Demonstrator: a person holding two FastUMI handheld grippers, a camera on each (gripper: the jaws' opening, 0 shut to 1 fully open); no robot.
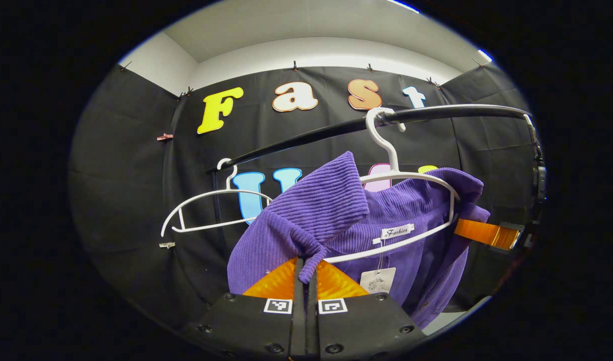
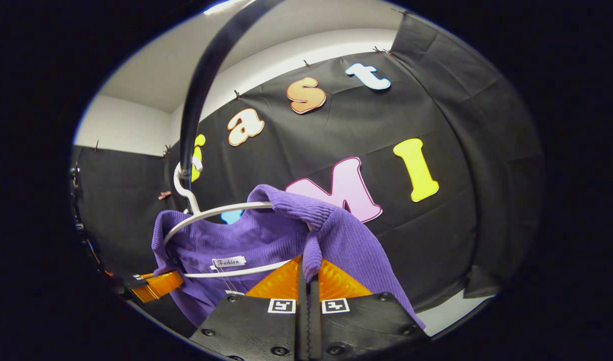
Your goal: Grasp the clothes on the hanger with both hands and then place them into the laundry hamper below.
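left gripper [image 1: 306,273]: closed, pinching a fold of the sweater [image 1: 331,220] at 6 o'clock | right gripper [image 2: 310,273]: closed on sweater [image 2: 266,240] shoulder at 6 o'clock | sweater: on white hanger [image 1: 406,175], hooked on black rail [image 1: 366,125] at 1 o'clock | spare hanger [image 1: 206,210]: 9 o'clock, bare

Rail: I see a black rail [image 1: 336,131] running across the upper part of the left gripper view; in the right gripper view it [image 2: 201,90] rises steeply at the left.
Spare hanger: an empty white hanger [image 1: 211,210] hangs from the rail's left end, well apart from anything else.
Wall cloth: I make out black cloth [image 2: 461,200] pinned along its top edge.
Ceiling: pale grey [image 1: 311,25].
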